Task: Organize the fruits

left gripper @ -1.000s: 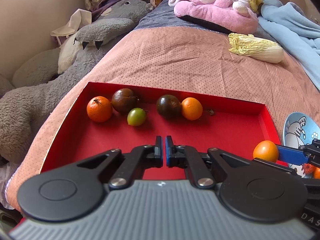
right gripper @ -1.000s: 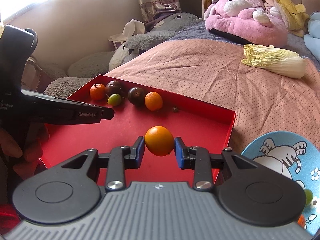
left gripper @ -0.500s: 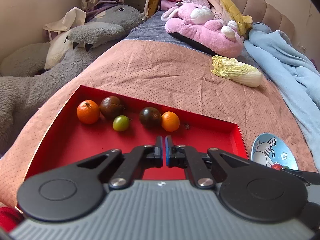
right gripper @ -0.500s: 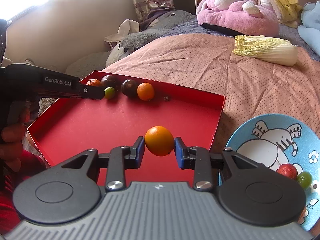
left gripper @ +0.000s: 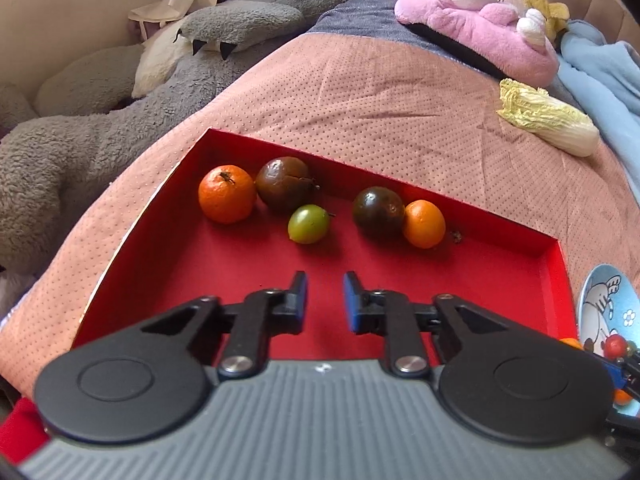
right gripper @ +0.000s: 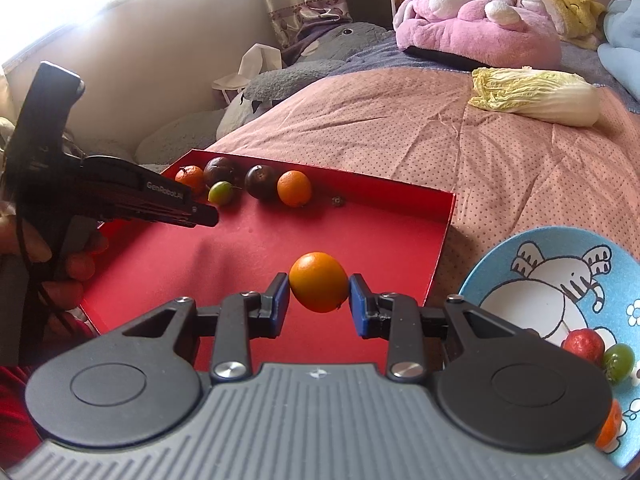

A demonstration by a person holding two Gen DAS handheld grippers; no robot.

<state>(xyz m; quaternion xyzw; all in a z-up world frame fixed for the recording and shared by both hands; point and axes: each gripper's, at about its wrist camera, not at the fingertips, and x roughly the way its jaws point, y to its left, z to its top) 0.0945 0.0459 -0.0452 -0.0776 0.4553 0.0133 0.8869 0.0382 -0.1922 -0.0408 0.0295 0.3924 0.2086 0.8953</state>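
Note:
A red tray (left gripper: 500, 280) (right gripper: 200, 264) lies on the pink bedspread. Along its far wall sit a mandarin (left gripper: 227, 194), a brown fruit (left gripper: 285, 183), a small green fruit (left gripper: 308, 223), a dark fruit (left gripper: 378, 211) and a small orange (left gripper: 424, 223) (right gripper: 295, 188). My left gripper (left gripper: 324, 296) hovers over the tray floor just short of the green fruit; its jaws are opening with nothing between them. My right gripper (right gripper: 319, 298) is shut on an orange (right gripper: 319, 287) above the tray's right part. The left gripper's body (right gripper: 160, 200) shows in the right wrist view.
A blue cartoon plate (right gripper: 560, 288) with a red fruit (right gripper: 583, 344), a green fruit (right gripper: 618, 362) and an orange piece lies right of the tray. A cabbage (right gripper: 536, 96), a pink plush (right gripper: 472, 32), a grey plush (left gripper: 100, 152) and a blue blanket (left gripper: 600, 72) lie around.
My left gripper's jaws have parted from shut and it has come closer to the row of fruit. The right gripper still holds the orange, hardly moved.

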